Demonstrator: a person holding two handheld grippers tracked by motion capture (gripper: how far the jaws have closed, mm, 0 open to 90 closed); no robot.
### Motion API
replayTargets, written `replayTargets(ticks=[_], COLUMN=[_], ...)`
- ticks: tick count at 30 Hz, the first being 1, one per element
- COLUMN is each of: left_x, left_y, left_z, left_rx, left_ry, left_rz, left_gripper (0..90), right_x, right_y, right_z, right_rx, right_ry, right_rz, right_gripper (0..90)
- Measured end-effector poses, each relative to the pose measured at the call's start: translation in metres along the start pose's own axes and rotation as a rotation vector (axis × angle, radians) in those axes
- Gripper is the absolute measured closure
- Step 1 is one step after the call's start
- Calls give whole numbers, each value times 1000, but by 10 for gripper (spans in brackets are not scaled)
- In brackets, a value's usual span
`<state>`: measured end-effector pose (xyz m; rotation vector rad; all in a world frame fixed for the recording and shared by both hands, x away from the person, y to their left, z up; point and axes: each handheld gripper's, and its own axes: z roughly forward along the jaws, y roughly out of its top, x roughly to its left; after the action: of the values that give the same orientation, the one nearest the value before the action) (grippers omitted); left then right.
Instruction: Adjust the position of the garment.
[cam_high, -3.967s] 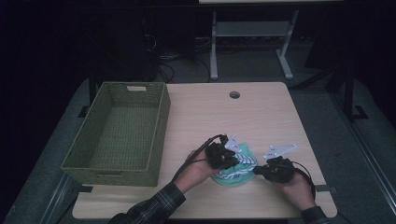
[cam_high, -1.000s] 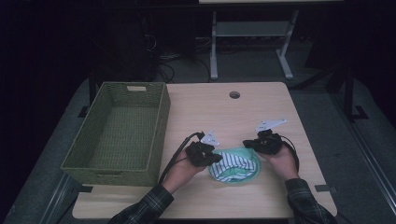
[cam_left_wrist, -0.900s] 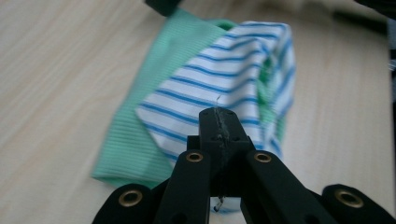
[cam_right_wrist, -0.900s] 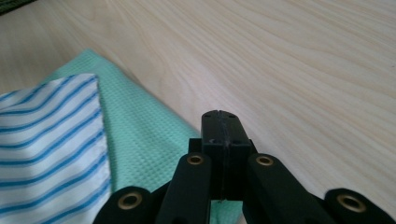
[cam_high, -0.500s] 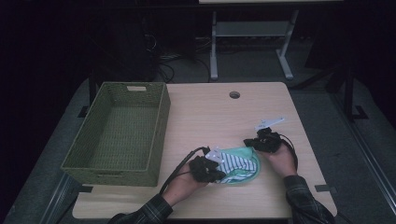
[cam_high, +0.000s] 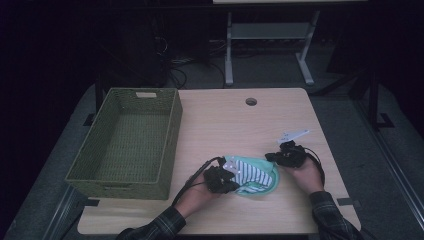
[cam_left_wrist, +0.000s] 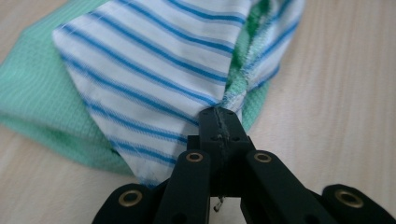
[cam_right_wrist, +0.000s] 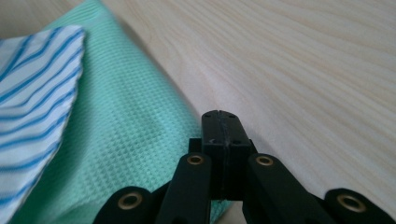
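Left gripper (cam_left_wrist: 218, 122): jaws pressed together, pinching the seam of the striped cloth (cam_left_wrist: 154, 70) at its near edge. Right gripper (cam_right_wrist: 226, 125): jaws closed flat at the green cloth (cam_right_wrist: 126, 140) edge; can't tell if any fabric is caught. Cloth bundle sits folded on the table (cam_high: 235, 125) front-centre, between both hands. Wicker basket (cam_high: 172, 125) to the left holds nothing. Judging by that: folding roughly done, transfer to basket left.
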<state>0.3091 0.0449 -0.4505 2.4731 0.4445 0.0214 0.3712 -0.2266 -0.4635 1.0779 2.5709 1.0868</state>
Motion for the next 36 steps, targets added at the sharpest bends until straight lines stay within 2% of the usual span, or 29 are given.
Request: replayTargets(ticks=[1, 2, 5, 11, 12, 13, 24, 27, 31, 36], left_x=[3, 4, 11, 26, 28, 31, 58, 61, 62, 60], left_y=[0, 0, -1, 3, 4, 4, 16, 19, 19, 21], left_z=[-1, 0, -2, -2, 0, 0, 5, 5, 3, -9], left_rx=[6, -7, -2, 8, -6, -6, -7, -6, -18, -41], left_ry=[7, 10, 22, 69, 71, 76, 124, 127, 124, 121], left_rz=[6, -13, -22, -25, -43, -45, -56, -47, -59, -55], left_gripper=[897, 897, 897, 897, 897, 897, 897, 897, 889, 818], right_x=[0, 2, 5, 14, 15, 16, 42, 46, 47, 43], right_y=[-1, -2, -6, -14, -16, -18, -30, -32, -32, -34], right_z=[0, -2, -5, -14, -14, -16, -23, -24, -26, -33], right_rx=[-9, -3, -6, 2, 3, 6, 25, 22, 15, -20], right_ry=[2, 4, 8, 26, 26, 30, 79, 83, 78, 36], right_rz=[-6, 3, -8, -2, -10, -10, -52, -57, -53, -34], right_gripper=[898, 898, 898, 898, 898, 898, 898, 898, 897, 827])
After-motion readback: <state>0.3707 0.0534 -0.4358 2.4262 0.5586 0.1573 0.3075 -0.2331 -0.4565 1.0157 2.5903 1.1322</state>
